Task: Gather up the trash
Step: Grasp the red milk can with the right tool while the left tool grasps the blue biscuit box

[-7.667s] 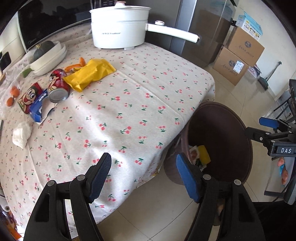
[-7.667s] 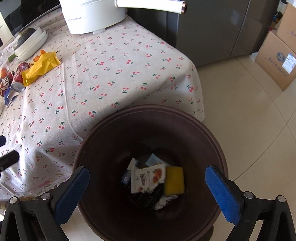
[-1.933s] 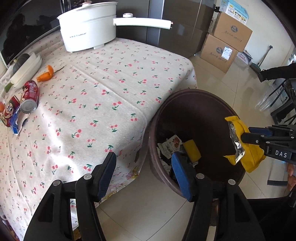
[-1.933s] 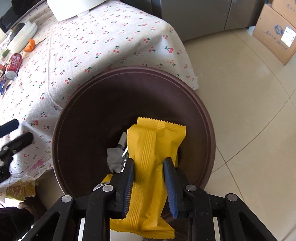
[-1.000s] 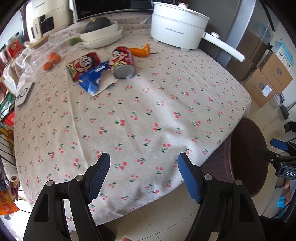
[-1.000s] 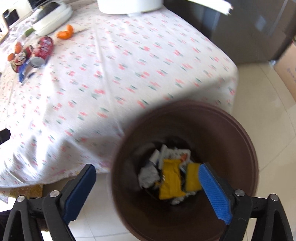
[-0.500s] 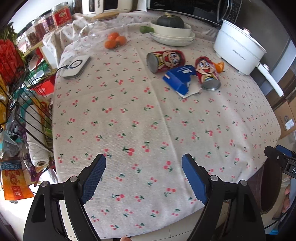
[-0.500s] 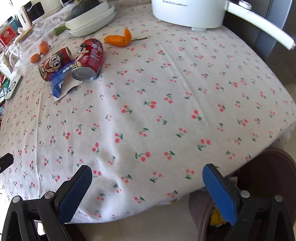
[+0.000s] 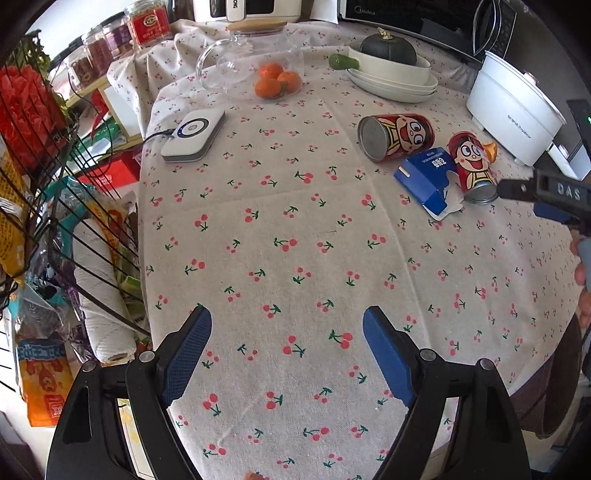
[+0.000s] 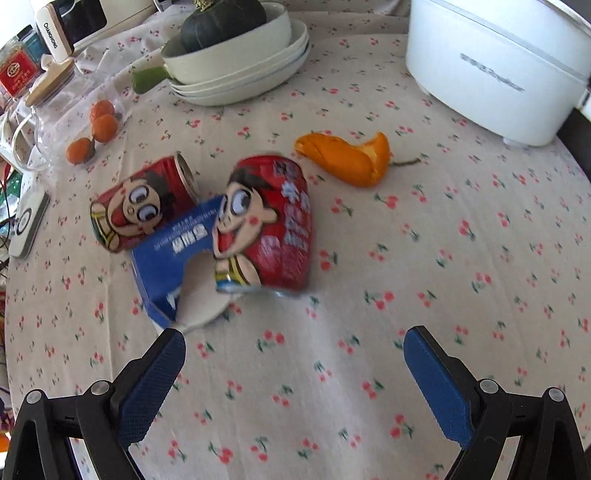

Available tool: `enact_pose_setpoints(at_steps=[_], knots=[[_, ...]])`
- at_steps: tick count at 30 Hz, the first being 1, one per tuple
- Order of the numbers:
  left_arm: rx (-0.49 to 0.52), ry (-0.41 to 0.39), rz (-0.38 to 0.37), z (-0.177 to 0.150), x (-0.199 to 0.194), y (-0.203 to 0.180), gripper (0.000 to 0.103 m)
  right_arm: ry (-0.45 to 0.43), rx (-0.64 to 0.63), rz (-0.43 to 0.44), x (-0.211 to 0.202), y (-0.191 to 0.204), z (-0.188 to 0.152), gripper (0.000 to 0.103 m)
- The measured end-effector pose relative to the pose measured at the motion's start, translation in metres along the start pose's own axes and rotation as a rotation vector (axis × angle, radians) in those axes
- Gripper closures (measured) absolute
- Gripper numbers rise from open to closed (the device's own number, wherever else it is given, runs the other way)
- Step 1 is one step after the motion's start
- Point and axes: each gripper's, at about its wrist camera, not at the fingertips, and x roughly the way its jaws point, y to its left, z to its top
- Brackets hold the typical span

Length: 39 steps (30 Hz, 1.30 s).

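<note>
A home kitchen — microwave [image 9: 417, 16], cooking pot [image 9: 511, 110], cherry-print tablecloth [image 9: 295, 258]

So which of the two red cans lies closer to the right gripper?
The can beside the orange peel, directly ahead of the right gripper; the other can lies farther left, past the blue box.

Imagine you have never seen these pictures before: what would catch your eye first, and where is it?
Two red cartoon cans lie on their sides on the cherry-print tablecloth: the nearer can just ahead of the open right hand-held gripper, the other can to its left. A torn blue carton lies between them, and orange peel lies beyond, near the white cooking pot.
</note>
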Motion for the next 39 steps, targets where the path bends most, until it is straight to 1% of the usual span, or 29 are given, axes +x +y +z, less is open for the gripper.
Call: enact_pose_setpoints(at_steps=[1,5,8,11,16,19,22,25,27,28,30,32,36,39], knots=[[0.0,0.0,-0.004,0.001,0.001,0.001,0.017,0.006,0.001,0.0,0.006,0.003,0.008,0.007],[0.015,-0.003,-0.03,0.004,0.003,-0.001,0.017,0.045,0.006,0.007,0.033,0.012,0.032,0.02],[0.045,-0.009,-0.023,0.004,0.003,-0.005,0.017,0.063,0.014,0.012,0.047,0.014,0.041,0.026],[0.052,-0.003,-0.023,0.004,0.005,-0.008,0.017,0.079,0.003,0.006,0.055,0.016,0.042,0.035],[0.055,0.004,-0.034,0.002,0.007,-0.013,0.017,0.085,-0.01,0.022,0.045,0.012,0.027,0.036],[0.057,0.001,-0.04,0.001,0.006,-0.017,0.017,0.094,0.006,0.055,0.028,-0.001,0.004,0.036],[0.069,-0.006,-0.06,0.002,0.004,-0.027,0.017,0.09,-0.007,0.055,0.008,-0.016,-0.027,0.036],[0.12,-0.019,-0.076,0.012,0.006,-0.044,0.017,0.083,-0.018,0.033,-0.007,-0.036,-0.057,0.036],[0.184,-0.04,-0.084,0.022,0.008,-0.059,0.017,0.065,-0.01,0.056,-0.017,-0.051,-0.07,0.036],[0.221,-0.049,-0.091,0.028,0.011,-0.067,0.017,0.062,-0.003,0.057,-0.021,-0.058,-0.074,0.036],[0.283,-0.047,-0.102,0.042,0.021,-0.083,0.017,0.072,-0.006,0.024,-0.025,-0.067,-0.076,0.036],[0.321,-0.04,-0.11,0.055,0.032,-0.098,0.017,0.058,-0.02,0.015,-0.031,-0.074,-0.077,0.036],[0.395,-0.05,-0.076,0.08,0.056,-0.128,0.017,0.045,-0.061,-0.041,-0.033,-0.086,-0.077,0.036],[0.413,-0.056,-0.064,0.097,0.071,-0.14,0.017,0.052,-0.058,-0.041,-0.031,-0.096,-0.077,0.036]])
